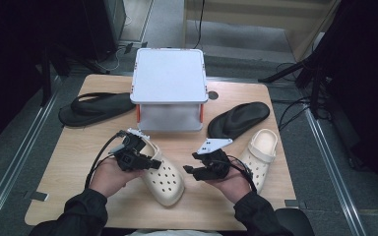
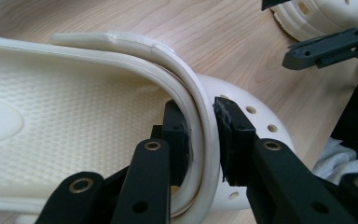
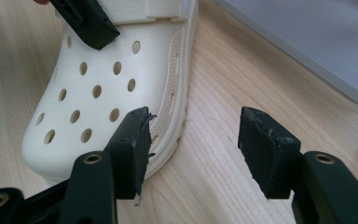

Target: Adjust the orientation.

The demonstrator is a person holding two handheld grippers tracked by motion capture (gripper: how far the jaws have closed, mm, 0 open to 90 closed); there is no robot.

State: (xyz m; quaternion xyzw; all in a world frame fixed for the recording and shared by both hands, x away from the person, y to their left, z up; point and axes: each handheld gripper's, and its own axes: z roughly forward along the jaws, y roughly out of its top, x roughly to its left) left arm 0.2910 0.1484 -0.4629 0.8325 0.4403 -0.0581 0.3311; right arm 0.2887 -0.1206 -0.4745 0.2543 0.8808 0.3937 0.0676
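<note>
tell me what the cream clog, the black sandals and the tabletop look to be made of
The cream clog held by the left gripper looks like moulded foam resin, matt: one-piece body, punched holes, and a rim that bends between the jaws. The black sandals seem matt rubber or foam; too far off to tell. The tabletop shows pale wood grain, possibly laminate.

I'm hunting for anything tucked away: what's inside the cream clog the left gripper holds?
The cream clog shows a bare textured footbed. The left gripper clamps its rim. The toe cavity, under the perforated upper, is hidden.
</note>
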